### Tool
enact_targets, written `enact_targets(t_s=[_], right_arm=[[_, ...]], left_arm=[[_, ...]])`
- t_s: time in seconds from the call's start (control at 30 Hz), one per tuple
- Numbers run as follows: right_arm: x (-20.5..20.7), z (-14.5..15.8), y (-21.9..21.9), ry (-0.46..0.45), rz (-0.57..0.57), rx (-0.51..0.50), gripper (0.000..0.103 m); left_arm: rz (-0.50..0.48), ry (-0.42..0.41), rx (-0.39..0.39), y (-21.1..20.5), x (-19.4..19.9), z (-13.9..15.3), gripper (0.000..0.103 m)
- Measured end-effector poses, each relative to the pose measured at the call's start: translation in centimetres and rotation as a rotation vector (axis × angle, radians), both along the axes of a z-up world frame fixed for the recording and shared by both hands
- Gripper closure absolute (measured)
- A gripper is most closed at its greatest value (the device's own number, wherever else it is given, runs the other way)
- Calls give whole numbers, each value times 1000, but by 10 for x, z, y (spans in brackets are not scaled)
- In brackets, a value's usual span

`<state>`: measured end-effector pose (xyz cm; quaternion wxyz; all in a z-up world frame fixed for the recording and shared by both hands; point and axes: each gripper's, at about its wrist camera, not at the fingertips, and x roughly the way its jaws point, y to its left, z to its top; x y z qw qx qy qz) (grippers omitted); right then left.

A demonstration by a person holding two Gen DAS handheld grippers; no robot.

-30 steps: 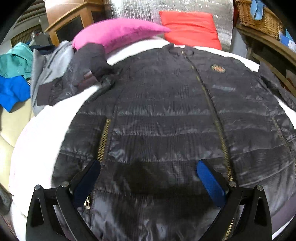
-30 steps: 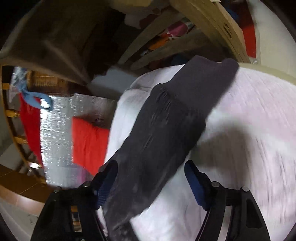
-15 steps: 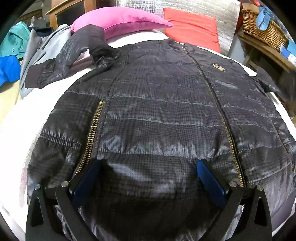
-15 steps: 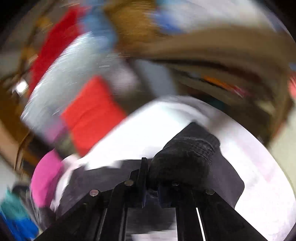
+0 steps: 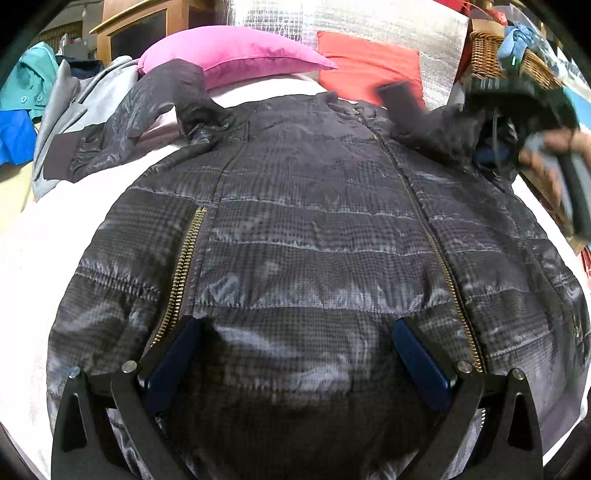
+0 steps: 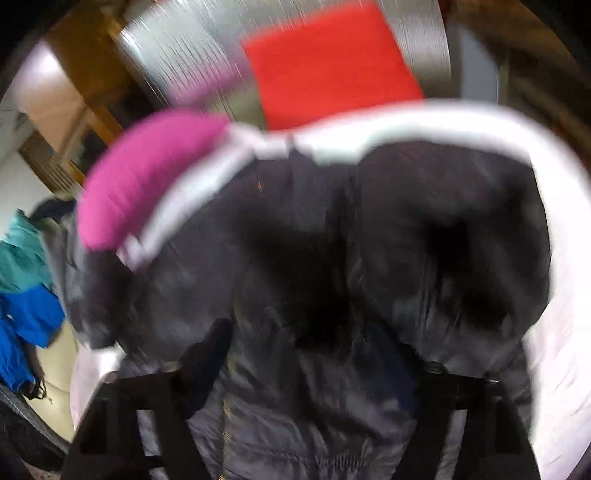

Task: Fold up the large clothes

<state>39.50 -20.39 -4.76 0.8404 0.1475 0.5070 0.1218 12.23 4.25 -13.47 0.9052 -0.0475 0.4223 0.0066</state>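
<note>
Jacket (image 5: 314, 236), dark and quilted with a fine check, lies face up and zipped across most of the white bed (image 5: 40, 258), collar toward the pillows and hem nearest the left wrist camera. Its centre zip runs from collar to hem, and a brass pocket zip (image 5: 184, 273) slants down the panel to the left of it. One sleeve (image 5: 147, 122) is bent upward beside the collar, its cuff resting near a grey garment (image 5: 74, 103) at the bed's edge. The other sleeve (image 5: 436, 122) is lifted off the bed and folded inward over the shoulder.

Behind the jacket sit a pink pillow (image 5: 236, 55) and a red cushion (image 5: 369, 62) against a silvery quilted panel (image 5: 388, 22). A wicker basket (image 5: 491, 55) stands on a shelf to the right, and teal and blue clothes (image 5: 18, 110) are piled off to the left.

The left gripper (image 5: 295, 354) hovers low over the hem with its blue-padded fingers (image 5: 173, 362) spread wide, holding nothing. The right gripper (image 5: 517, 107) appears blurred at the lifted sleeve with the person's hand (image 5: 550, 147) on its handle. The right wrist view is smeared; dark fabric drapes over the fingers (image 6: 207, 365), and I cannot tell whether they are pinching it.
</note>
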Motion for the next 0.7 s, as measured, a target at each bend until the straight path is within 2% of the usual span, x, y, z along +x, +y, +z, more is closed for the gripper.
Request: enact_targets(t_s=[0.2, 0.33, 0.43, 0.5, 0.57, 0.7], right_arm=[[-49, 15, -41, -95, -80, 203, 19], [-106, 22, -70, -192, -114, 302, 15], [-146, 9, -81, -239, -114, 355, 14], [-172, -1, -81, -262, -115, 354, 14], [-189, -8, -79, -286, -102, 341, 14], [-203, -22, -58, -361, -82, 308, 14]], left_arm=[[2, -1, 12, -1, -1, -1, 0], [-13, 24, -18, 0, -4, 5, 0], [-33, 30, -147, 5, -5, 21, 0], [-51, 31, -255, 8, 2, 39, 0], [-61, 35, -324, 8, 16, 53, 0], [-52, 76, -422, 5, 77, 74, 0]])
